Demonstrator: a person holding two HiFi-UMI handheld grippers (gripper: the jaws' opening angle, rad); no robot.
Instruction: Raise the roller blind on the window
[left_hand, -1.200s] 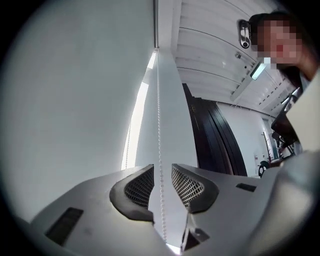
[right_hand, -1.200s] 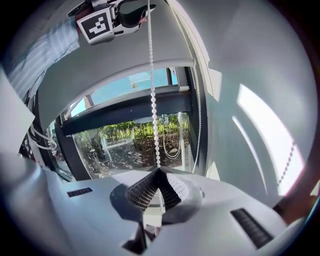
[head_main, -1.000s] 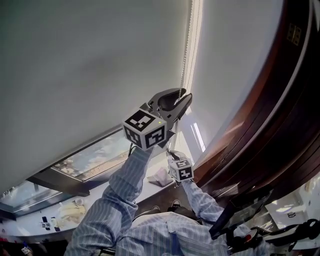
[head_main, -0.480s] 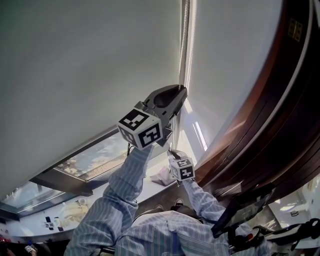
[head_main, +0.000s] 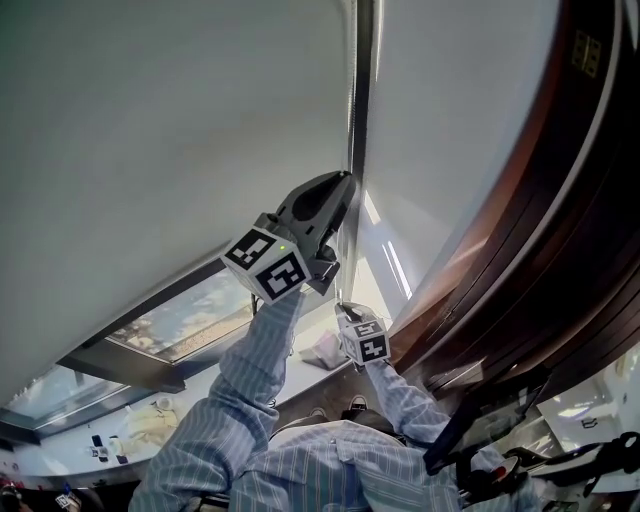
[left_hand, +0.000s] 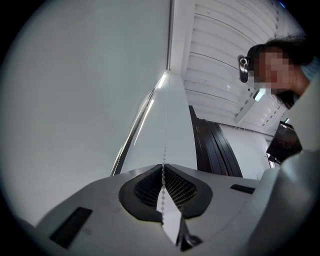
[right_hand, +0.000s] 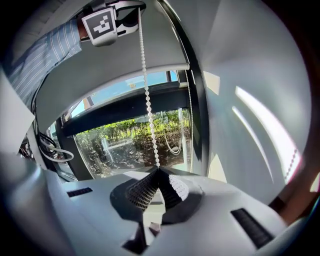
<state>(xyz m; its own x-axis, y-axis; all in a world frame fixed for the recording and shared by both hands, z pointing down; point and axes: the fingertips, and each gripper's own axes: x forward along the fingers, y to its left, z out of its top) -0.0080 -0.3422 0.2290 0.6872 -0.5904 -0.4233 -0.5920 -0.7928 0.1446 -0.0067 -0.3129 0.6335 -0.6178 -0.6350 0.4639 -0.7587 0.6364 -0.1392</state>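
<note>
at the roller blind (head_main: 180, 130), left hand-held gripper (left_hand: 162, 168) just closed on bead chain (right_hand: 146, 90), right hand-held gripper (right_hand: 157, 170) too

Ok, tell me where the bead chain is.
In the right gripper view the bead chain hangs left of centre before the window, from the left gripper, whose jaws have just been closing on it, down to the shut right gripper.

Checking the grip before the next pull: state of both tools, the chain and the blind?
left tool: jaws have just been closing, now shut on the bead chain
right tool: shut on the same chain, lower down
bead chain: runs straight between the two tools
roller blind: partly raised, window glass bare below its bottom edge
</note>
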